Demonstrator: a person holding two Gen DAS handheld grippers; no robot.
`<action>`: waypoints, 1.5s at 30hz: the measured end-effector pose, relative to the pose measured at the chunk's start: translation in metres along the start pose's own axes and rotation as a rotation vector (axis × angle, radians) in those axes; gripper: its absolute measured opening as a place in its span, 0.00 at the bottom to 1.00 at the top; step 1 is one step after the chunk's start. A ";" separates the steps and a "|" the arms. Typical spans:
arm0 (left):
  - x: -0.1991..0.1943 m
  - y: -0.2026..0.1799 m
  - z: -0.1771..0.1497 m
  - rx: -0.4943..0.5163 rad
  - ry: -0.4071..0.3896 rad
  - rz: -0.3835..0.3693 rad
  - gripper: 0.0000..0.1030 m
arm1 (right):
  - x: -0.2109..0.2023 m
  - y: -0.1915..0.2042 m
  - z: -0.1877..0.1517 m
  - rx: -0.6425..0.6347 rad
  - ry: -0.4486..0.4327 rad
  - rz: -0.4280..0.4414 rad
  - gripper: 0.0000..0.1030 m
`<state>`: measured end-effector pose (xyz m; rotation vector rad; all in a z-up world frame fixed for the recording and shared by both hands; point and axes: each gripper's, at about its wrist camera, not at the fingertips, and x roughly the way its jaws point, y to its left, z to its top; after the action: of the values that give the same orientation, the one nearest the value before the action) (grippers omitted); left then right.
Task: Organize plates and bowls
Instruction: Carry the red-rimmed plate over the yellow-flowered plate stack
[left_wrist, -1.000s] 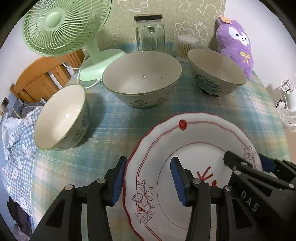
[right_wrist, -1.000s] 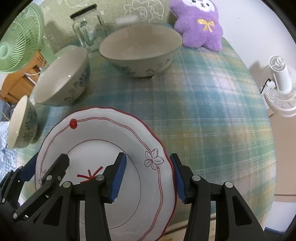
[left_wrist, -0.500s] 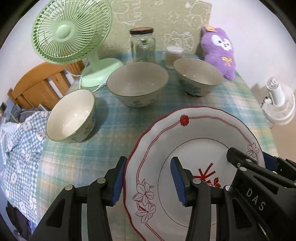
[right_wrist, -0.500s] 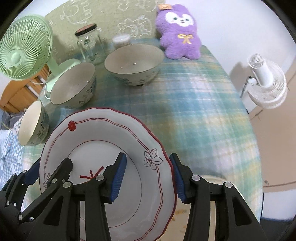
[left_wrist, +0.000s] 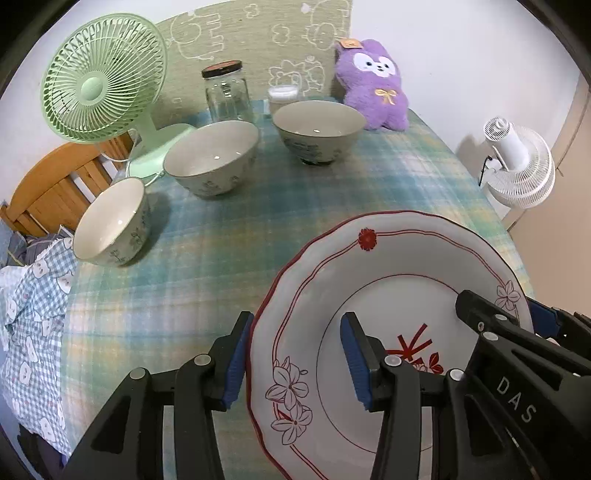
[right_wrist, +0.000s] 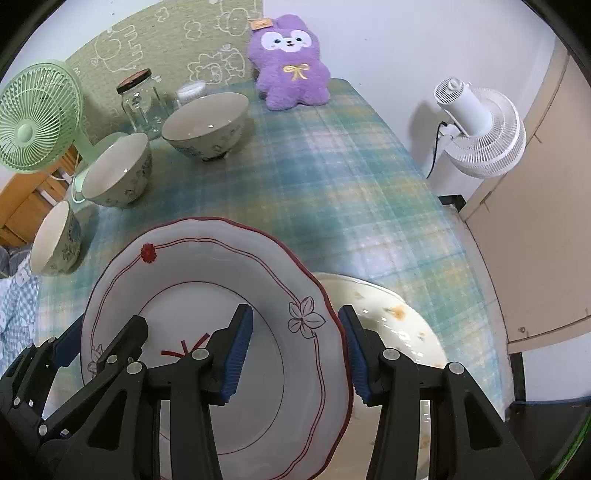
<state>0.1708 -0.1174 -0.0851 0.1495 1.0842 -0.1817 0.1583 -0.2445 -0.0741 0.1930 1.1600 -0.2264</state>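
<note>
Two grippers clamped one white plate (left_wrist: 399, 280) with a red scalloped rim between them: the left gripper (left_wrist: 295, 362) pinched its left edge, one blue pad under the rim and one on the inner face, while the right gripper (right_wrist: 295, 354) held the opposite edge the same way, each tool visible at the far side of the other's view. The plate hung above the plaid tablecloth (right_wrist: 332, 177), clear of it. Just beyond the right gripper's outer finger, a cream plate (right_wrist: 391, 321) with food stains lay on the cloth, partly under the held plate. Ahead of the grippers and to their left stood three bowls: a small bowl (left_wrist: 110, 221) nearest, a middle bowl (left_wrist: 210, 158), and a far bowl (left_wrist: 317, 129). Behind these stood a green fan (left_wrist: 99, 81), a glass jar (left_wrist: 225, 92) and a purple plush toy (left_wrist: 376, 85). A white fan (right_wrist: 476, 129) stood off the table to the right.
</note>
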 end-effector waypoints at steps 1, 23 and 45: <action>-0.001 -0.004 -0.002 0.001 0.002 0.000 0.46 | 0.000 -0.007 -0.002 0.000 0.003 0.001 0.51; 0.012 -0.080 -0.040 -0.042 0.066 0.019 0.46 | 0.018 -0.086 -0.034 -0.070 0.109 0.001 0.50; 0.016 -0.084 -0.038 -0.091 0.069 0.068 0.60 | 0.022 -0.089 -0.027 -0.123 0.102 0.014 0.42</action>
<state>0.1271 -0.1923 -0.1195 0.1114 1.1519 -0.0660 0.1186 -0.3248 -0.1080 0.1049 1.2691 -0.1335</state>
